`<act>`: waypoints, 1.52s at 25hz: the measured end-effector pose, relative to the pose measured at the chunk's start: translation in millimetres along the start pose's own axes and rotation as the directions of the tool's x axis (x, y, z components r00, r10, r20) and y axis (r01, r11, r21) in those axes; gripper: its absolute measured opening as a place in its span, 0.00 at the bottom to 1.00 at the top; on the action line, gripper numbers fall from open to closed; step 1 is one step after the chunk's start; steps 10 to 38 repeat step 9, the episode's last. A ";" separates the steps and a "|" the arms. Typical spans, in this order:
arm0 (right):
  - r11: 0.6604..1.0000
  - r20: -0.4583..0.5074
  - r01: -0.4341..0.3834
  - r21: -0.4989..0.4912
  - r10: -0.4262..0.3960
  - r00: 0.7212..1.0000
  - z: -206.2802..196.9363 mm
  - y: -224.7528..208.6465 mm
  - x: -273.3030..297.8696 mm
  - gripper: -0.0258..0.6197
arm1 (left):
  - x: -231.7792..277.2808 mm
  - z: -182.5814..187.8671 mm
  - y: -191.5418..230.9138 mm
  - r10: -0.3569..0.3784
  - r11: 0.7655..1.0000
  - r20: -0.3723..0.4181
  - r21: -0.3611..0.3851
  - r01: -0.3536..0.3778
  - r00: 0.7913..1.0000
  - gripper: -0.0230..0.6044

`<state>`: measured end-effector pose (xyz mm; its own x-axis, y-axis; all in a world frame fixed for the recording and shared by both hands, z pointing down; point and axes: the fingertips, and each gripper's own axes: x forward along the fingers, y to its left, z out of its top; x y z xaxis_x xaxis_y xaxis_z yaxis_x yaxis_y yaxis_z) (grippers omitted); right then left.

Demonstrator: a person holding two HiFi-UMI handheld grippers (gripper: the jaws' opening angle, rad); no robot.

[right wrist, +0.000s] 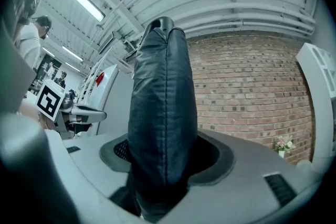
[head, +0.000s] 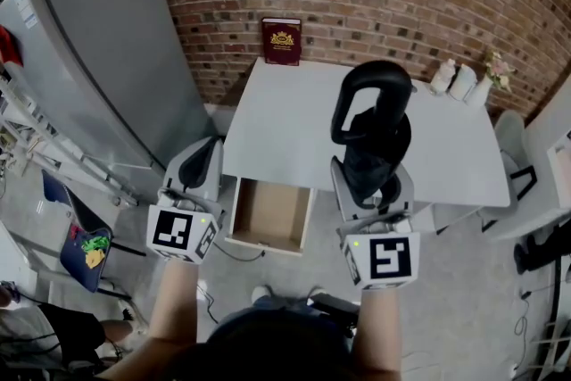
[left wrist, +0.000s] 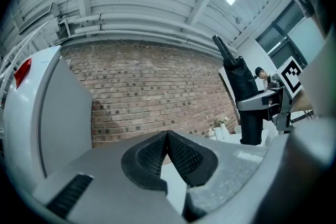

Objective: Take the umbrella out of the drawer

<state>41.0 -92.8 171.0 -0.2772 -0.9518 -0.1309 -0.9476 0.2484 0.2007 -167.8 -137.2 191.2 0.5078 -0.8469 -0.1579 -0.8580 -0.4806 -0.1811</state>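
A black folded umbrella (head: 373, 134) with a loop handle stands upright in my right gripper (head: 370, 178), whose jaws are shut on its body over the white table's front edge. In the right gripper view the umbrella (right wrist: 163, 128) fills the gap between the pads and rises above them. The wooden drawer (head: 270, 214) hangs open under the table's front edge and looks empty. My left gripper (head: 202, 163) is left of the drawer, level with it. Its pads (left wrist: 181, 157) meet with nothing between them.
A white table (head: 294, 120) stands against a brick wall, with a dark red book (head: 281, 41) at its back edge and small white bottles and flowers (head: 464, 80) at the back right. A grey cabinet (head: 107, 49) stands left, and a white chair (head: 522, 183) right.
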 end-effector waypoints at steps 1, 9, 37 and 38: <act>1.000 0.000 0.000 -0.005 0.000 1.000 0.6 0.9 0.0 0.43 | 0.0 0.5 -0.1 0.001 1.000 0.000 0.005 -0.001 1.000 0.03; 1.000 -0.004 -0.009 -0.010 0.009 1.000 0.8 5.2 -1.5 0.43 | -2.5 5.9 -1.3 0.004 1.000 0.012 0.022 -0.004 1.000 0.03; 1.000 -0.004 -0.009 -0.010 0.009 1.000 0.8 5.2 -1.5 0.43 | -2.5 5.9 -1.3 0.004 1.000 0.012 0.022 -0.004 1.000 0.03; 1.000 -0.004 -0.009 -0.010 0.009 1.000 0.8 5.2 -1.5 0.43 | -2.5 5.9 -1.3 0.004 1.000 0.012 0.022 -0.004 1.000 0.03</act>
